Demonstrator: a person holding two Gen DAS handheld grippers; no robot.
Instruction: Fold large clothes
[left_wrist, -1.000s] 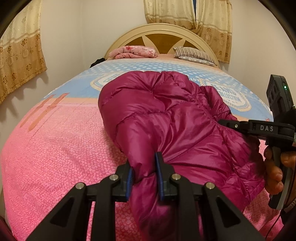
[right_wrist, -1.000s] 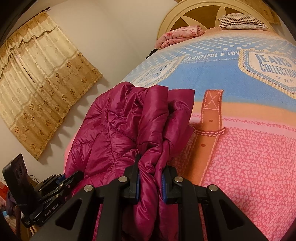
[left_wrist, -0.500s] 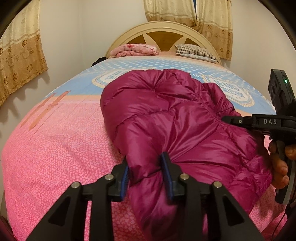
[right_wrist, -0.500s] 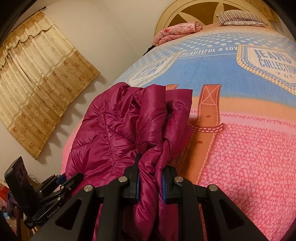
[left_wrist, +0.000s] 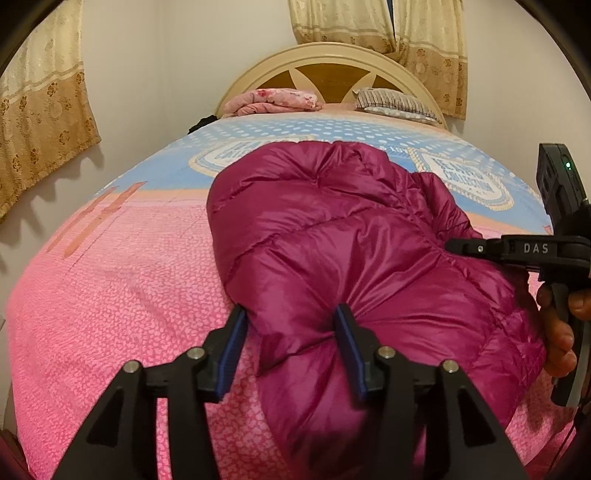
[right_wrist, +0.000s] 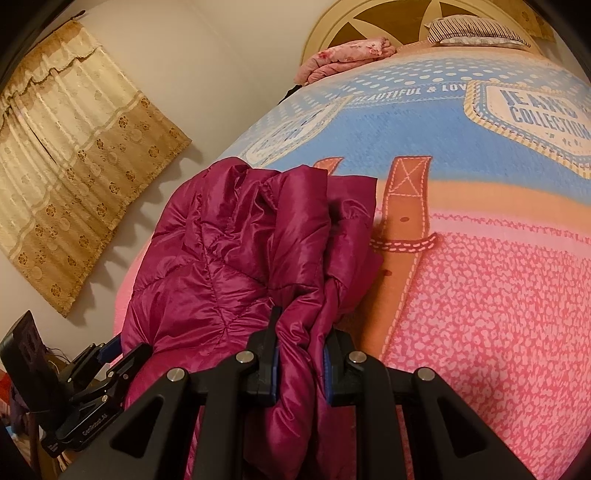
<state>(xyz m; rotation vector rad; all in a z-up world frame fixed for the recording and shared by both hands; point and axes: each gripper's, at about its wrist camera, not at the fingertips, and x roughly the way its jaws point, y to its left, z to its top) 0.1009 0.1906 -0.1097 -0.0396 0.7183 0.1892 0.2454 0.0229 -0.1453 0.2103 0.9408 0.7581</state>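
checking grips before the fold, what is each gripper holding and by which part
Right gripper is shut on the magenta puffer jacket at a bunched edge. Left gripper is open, jacket fabric between its fingers.

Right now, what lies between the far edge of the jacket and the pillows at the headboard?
Only bare bedspread, blue with white dots; nothing sits on it between the jacket and the pillows. The left wrist view shows this stretch best.

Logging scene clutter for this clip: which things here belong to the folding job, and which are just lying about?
Job: magenta puffer jacket; left gripper, opened around its hem; right gripper, shut on a fold.

Lying about: folded pink blanket; striped pillow; bedspread; curtains.
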